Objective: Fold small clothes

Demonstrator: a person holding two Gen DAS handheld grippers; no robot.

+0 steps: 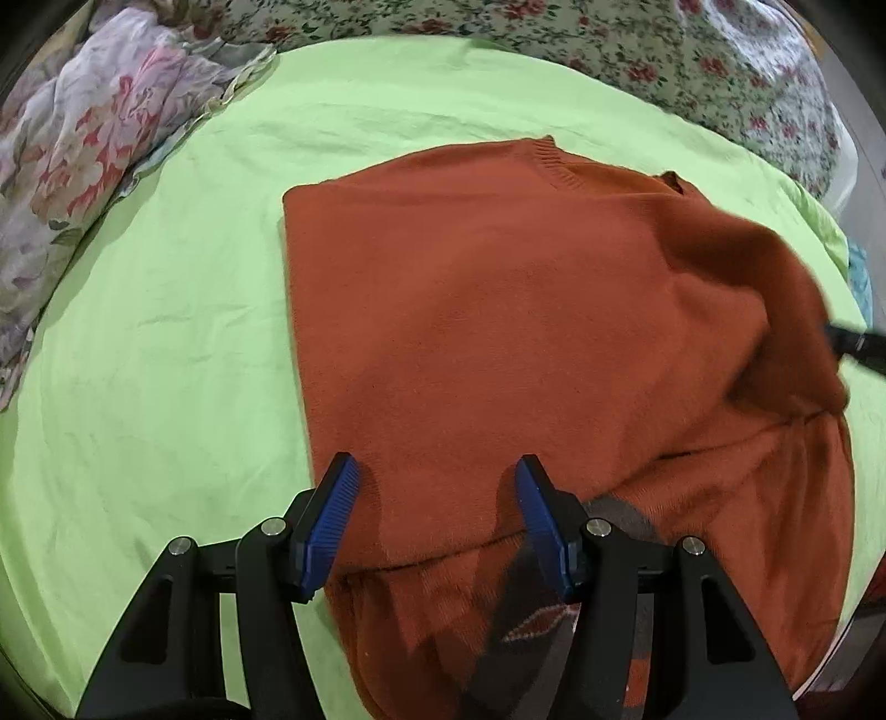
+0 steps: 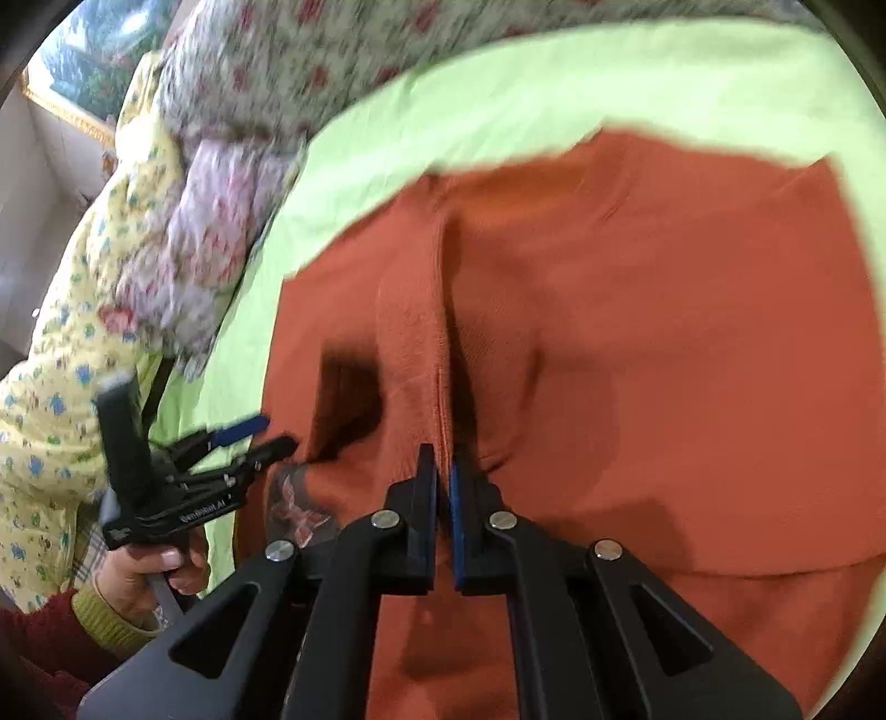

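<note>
A rust-orange knit sweater [image 1: 498, 310] lies on a light green sheet [image 1: 166, 332], its left side folded in to a straight edge. My left gripper [image 1: 437, 471] is open, its blue pads hovering over the sweater's near part, holding nothing. My right gripper [image 2: 443, 471] is shut on a raised ridge of the sweater [image 2: 664, 343] and lifts that fold off the bed. The left gripper also shows in the right wrist view [image 2: 255, 435], open at the sweater's edge. A grey and orange patterned patch [image 1: 542, 620] shows on the near part of the sweater.
Floral bedding [image 1: 94, 155] is heaped at the far left and a flowered quilt [image 1: 664, 50] runs along the back. In the right wrist view, a person's hand [image 2: 138, 570] holds the left gripper's handle. A yellow patterned cloth [image 2: 55, 387] lies at the left.
</note>
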